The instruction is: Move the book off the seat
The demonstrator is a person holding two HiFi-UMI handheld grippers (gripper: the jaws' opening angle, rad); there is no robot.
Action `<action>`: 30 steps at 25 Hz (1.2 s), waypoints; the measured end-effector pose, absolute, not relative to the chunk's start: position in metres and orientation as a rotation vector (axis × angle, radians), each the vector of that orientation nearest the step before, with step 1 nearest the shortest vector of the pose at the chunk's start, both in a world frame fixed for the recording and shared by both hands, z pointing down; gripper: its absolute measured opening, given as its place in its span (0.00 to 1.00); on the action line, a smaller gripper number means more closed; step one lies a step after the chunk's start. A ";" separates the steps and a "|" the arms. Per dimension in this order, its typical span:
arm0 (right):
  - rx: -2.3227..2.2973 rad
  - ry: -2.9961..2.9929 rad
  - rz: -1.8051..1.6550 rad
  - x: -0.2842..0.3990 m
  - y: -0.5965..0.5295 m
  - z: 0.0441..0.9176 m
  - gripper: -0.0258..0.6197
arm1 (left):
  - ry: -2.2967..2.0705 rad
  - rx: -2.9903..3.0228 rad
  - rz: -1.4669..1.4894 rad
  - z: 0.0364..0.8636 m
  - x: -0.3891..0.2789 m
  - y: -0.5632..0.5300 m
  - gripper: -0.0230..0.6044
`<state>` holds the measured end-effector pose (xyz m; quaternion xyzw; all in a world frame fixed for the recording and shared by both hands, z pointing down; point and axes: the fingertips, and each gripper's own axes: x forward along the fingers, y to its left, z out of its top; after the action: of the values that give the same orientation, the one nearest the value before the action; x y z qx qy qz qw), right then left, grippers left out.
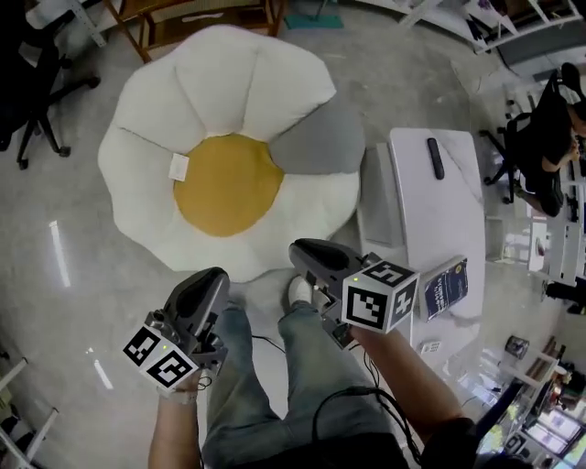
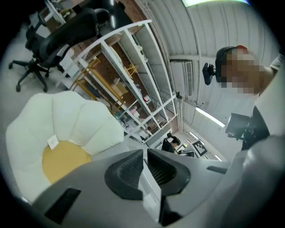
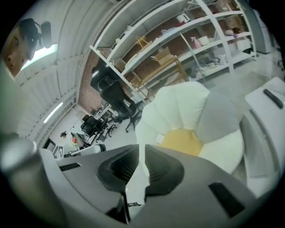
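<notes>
Floor cushion (image 1: 229, 101) shaped like a flower, the seat, fills the upper middle of the head view: white petals, one grey petal (image 1: 320, 137) on its right side, a yellow centre (image 1: 227, 183) and a small white tag (image 1: 179, 166) at the centre's left edge. Nothing lies on the seat. A low white table (image 1: 430, 220) stands just beside the grey petal. The dark blue book (image 1: 446, 289) lies cover up at the table's near end, close to its right edge, well apart from the seat; its long axis runs roughly along the table's length, tilted a little. A dark remote (image 1: 436, 158) lies near the table's far end. A wooden chair (image 1: 183, 23) stands behind the cushion and a black office chair (image 1: 32, 101) to its left. The person's legs in jeans (image 1: 275, 385) and a pale shoe (image 1: 299, 291) stand at the cushion's near edge, between the two grippers. The left gripper (image 2: 145, 153) has its jaws drawn together with nothing between them. The right gripper (image 3: 141, 151) is closed likewise and empty, aimed towards the cushion.
</notes>
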<state>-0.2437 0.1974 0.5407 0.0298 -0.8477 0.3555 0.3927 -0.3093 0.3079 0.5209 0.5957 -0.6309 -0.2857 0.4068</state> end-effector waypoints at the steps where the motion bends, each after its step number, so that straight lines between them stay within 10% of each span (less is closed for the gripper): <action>1: 0.031 -2.168 0.879 -0.256 0.208 0.528 0.12 | -1.627 1.488 -0.736 0.508 -0.316 0.316 0.09; 30: -0.809 -2.548 0.373 -0.403 0.418 0.151 0.11 | -2.288 1.373 -0.794 0.133 -0.411 0.489 0.09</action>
<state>-0.4034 0.4177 0.1512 -0.2923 -0.9211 0.1347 0.2193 -0.4111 0.4889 0.1332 0.4852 -0.8087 -0.2807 0.1781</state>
